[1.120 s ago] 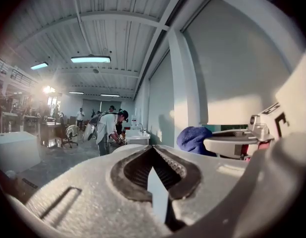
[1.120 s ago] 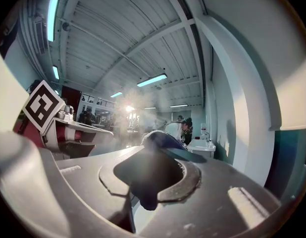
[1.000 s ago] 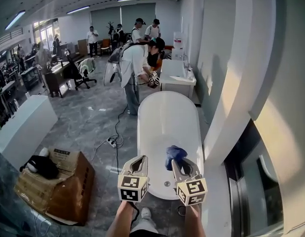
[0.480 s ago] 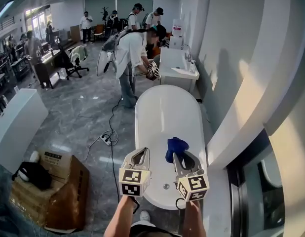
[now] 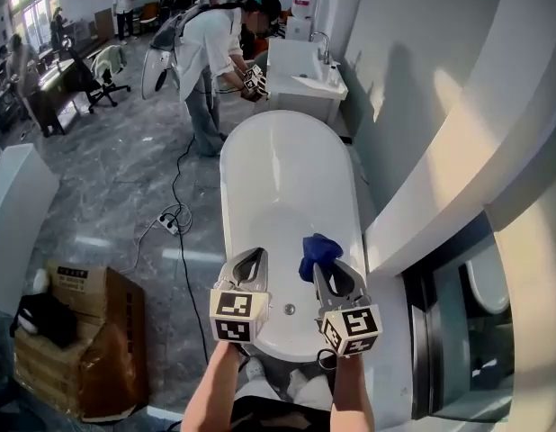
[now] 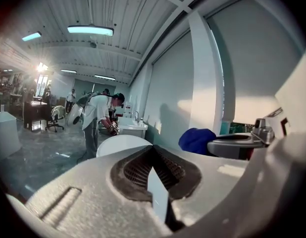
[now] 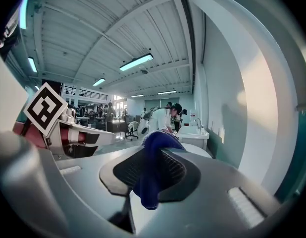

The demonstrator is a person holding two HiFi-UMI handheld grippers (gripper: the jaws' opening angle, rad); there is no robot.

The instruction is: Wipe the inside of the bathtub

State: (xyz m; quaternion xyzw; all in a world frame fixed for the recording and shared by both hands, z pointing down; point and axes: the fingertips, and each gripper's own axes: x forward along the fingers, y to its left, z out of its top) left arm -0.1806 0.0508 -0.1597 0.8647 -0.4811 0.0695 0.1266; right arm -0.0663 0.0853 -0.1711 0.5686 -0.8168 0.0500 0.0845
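I have both tools held over the near end of the bathtub (image 5: 287,183), side by side and level with each other. The right gripper (image 5: 319,268) carries the work: its jaws are clamped on a bunched blue cloth (image 5: 318,250). A fold sticks out past the tips and a tail hangs down between the pads. I think that hold makes sense, because the loose wad out front is the part that should meet the enamel, while the pinch keeps it from sliding off under a push.

The cloth sits above the tub's near end, toward its right rim, a little beyond the drain (image 5: 290,310). The right gripper view looks out level across the room rather than down at white enamel. So I judge the cloth is held in the air, not pressed to the inner wall, and no wiping contact is made yet.

The left gripper (image 5: 249,261) has its jaws closed together with nothing between them. It hangs over the left side of the near end, just beside the right one. I read it as parked, perhaps for balance.

At the far end a person (image 5: 210,43) bends at a washbasin (image 5: 300,84), well apart from my reach.
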